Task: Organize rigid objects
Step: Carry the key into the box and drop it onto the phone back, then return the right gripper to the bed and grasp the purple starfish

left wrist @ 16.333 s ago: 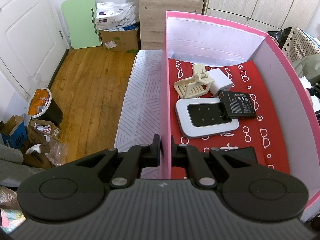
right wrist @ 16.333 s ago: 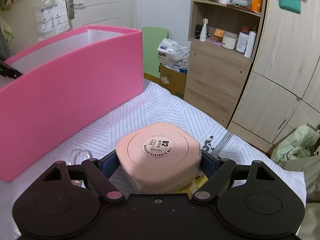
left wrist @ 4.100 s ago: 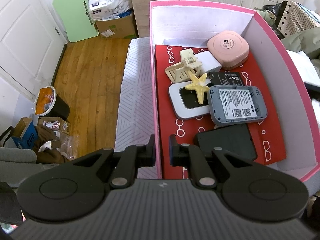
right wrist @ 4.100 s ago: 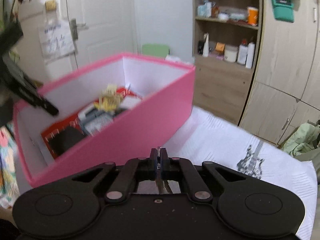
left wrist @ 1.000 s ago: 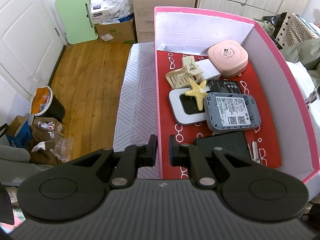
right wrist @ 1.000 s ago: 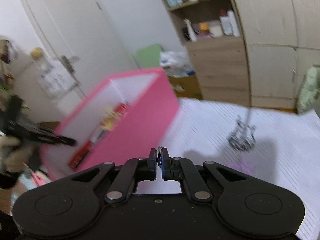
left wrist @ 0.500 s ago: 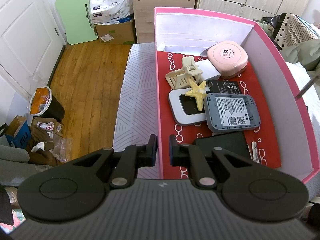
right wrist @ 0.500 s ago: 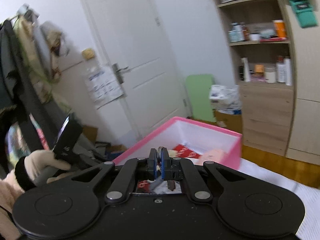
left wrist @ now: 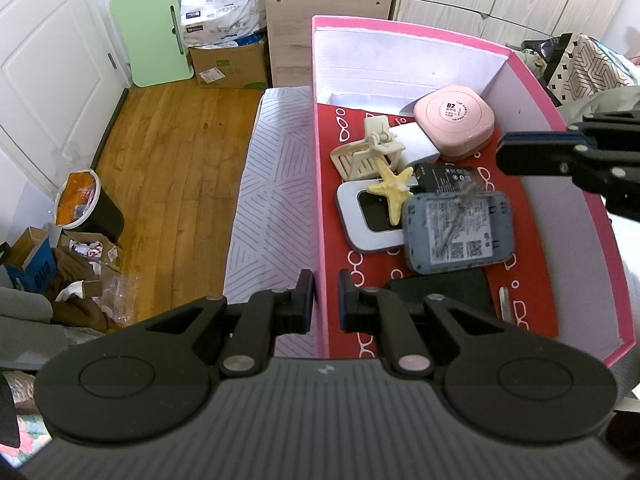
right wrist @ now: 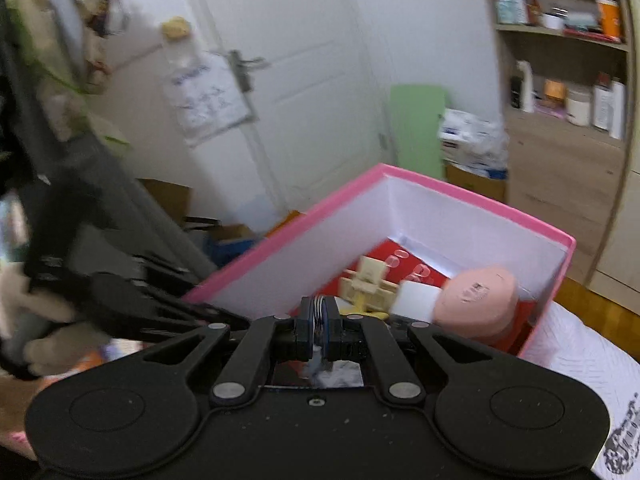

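Change since a second ago: right gripper (right wrist: 319, 330) has swung from beside the pink box (left wrist: 420, 30) to above its open top and now enters the left wrist view from the right edge; left gripper (left wrist: 322, 304) has not shifted.
Right jaws: closed on a thin metal ring (right wrist: 319, 312), with a small blurred trinket dangling below it.
Left jaws: clamped on the near left wall of the pink box, one finger on either side.
Box contents: pink square case (left wrist: 454, 122) in the far corner, cream clip (left wrist: 370, 150), yellow starfish (left wrist: 394, 192) lying on a white-rimmed device (left wrist: 370, 220), grey router (left wrist: 456, 232) overlapping a black pad (left wrist: 440, 296).
Box location: on a striped bedsheet (left wrist: 272, 200).
Surroundings: wooden floor (left wrist: 172, 184), white door (right wrist: 288, 72).
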Motion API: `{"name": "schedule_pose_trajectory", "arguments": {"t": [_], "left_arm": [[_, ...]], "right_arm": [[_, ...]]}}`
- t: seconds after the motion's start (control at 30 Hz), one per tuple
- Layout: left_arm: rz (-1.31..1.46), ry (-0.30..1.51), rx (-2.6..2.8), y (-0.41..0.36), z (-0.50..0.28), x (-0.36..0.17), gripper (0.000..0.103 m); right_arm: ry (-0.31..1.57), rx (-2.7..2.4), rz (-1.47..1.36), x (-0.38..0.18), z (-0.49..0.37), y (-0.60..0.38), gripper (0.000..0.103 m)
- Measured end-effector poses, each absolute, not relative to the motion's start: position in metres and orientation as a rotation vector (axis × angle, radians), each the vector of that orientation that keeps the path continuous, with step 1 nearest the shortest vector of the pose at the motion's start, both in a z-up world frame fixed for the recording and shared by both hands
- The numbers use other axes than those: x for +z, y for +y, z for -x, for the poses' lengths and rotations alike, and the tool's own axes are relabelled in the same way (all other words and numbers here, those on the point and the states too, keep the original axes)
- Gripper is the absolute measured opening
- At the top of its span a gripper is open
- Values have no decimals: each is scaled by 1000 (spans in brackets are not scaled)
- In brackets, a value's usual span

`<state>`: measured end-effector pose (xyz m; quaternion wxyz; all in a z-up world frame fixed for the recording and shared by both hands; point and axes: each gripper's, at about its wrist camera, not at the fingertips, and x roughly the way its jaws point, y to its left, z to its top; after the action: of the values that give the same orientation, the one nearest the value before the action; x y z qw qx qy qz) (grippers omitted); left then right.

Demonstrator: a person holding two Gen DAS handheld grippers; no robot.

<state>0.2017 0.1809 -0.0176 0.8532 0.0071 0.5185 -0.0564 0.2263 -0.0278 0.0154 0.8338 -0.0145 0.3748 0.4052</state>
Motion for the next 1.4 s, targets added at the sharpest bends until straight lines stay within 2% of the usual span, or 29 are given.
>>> {"name": "schedule_pose_trajectory", "arguments": {"t": [0.37,0.73,1.07,1.17,1.4], "left_arm": [[-22,1085,-127,181,-201,-18,13],[-24,1079,-133,182,-199,-19,14],[-10,1065,-139,183,-198,-20,14],[-5,1061,-137,183,-197,-21,14],[-4,1064,-133,184,-197,-20,14]], "right_arm": [[739,834,-21,36,-213,-54,11],[724,576,-87,34,-191,-140,14],[821,220,-58,-4,-180,-219,24],[850,190,-81,-16,-173,-232,30],[886,154,-123,-43,-174,-241,32]]}}
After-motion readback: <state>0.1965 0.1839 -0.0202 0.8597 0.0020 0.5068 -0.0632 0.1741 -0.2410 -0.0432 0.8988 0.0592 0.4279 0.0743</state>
